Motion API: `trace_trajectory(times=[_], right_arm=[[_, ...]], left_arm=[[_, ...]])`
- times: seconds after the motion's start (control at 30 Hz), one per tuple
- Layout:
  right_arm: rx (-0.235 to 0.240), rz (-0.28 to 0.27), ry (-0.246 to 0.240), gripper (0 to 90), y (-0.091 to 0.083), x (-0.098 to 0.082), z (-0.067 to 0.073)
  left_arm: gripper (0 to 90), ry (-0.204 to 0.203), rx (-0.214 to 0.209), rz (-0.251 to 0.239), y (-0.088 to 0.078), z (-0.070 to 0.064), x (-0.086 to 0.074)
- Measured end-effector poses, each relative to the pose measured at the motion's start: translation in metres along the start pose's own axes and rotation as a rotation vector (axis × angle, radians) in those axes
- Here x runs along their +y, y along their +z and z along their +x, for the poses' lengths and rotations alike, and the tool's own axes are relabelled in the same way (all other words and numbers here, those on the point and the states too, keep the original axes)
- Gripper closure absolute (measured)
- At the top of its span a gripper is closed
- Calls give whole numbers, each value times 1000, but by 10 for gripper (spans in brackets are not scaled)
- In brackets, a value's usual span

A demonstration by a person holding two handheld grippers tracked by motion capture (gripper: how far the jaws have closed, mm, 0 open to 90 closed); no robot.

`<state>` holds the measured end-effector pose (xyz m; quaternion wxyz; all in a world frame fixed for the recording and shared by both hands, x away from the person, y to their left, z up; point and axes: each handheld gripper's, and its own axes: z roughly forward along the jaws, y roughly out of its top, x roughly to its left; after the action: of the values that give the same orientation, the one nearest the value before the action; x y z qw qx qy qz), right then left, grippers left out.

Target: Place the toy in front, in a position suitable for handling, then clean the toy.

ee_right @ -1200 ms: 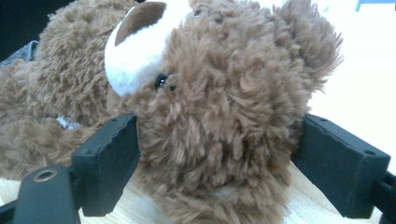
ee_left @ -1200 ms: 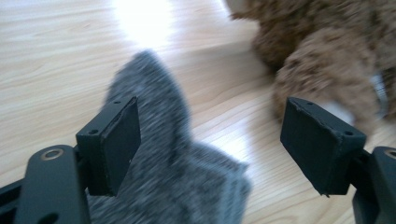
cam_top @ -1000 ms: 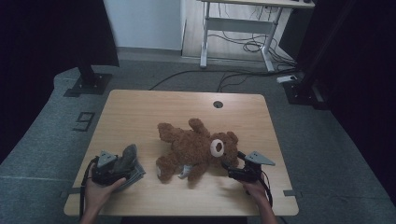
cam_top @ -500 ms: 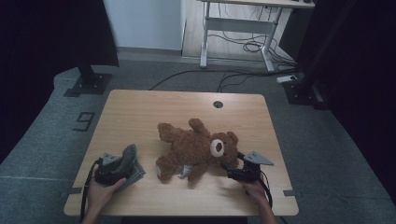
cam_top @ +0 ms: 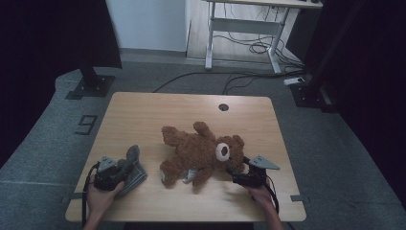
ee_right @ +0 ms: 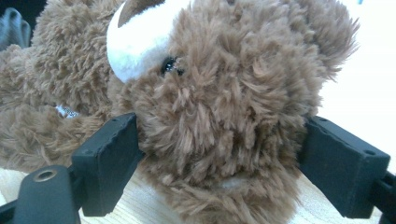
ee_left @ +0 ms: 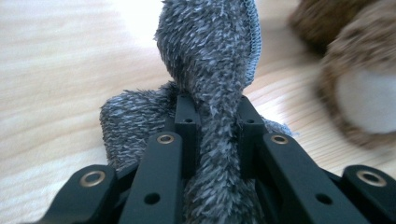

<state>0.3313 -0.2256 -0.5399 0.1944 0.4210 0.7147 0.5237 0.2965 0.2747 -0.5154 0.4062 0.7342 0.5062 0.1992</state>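
Two claws grip: left claw (ee_left: 215, 135) just pinched fuzzy grey cloth (ee_left: 210, 60), right claw (ee_right: 219, 163) clasps brown teddy (ee_right: 224, 93).

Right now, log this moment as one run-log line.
left gripper: jaws just closed, shut on grey fuzzy cloth | right gripper: clamped on teddy bear head | wooden table: bear lying down

Left hand-held gripper (ee_left: 217, 140): matte black jaw links with brass-ringed pivot holes. Right hand-held gripper (cam_top: 243, 167): ribbed black pads, grey three-cornered plate on top, black trailing cable. Forearms bare.
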Motion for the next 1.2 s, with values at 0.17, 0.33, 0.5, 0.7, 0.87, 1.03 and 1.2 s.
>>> trace_trajectory(times=[0.17, 0.33, 0.5, 0.7, 0.87, 1.03, 1.2], right_arm=[[-1, 2, -2, 150, -1, 0, 0], [-2, 7, -2, 152, 0, 0, 0], [-2, 12, -6, 152, 1, -1, 0], [-1, 10, -2, 152, 1, -1, 0], [1, 10, 4, 152, 1, -1, 0], [3, 16, 6, 158, 1, -1, 0], [1, 22, 7, 165, 1, -1, 0]], left_arm=[[763, -10, -39, -27, -6, -2, 4], [763, 2, -59, -52, -9, -7, 7], [762, 15, -81, -76, -12, -14, 10], [761, 30, -95, -103, -16, -21, 13], [758, 34, -114, -107, -16, -26, 16], [758, 56, -137, -108, -13, -37, 23], [758, 91, -161, -123, -9, -54, 32]])
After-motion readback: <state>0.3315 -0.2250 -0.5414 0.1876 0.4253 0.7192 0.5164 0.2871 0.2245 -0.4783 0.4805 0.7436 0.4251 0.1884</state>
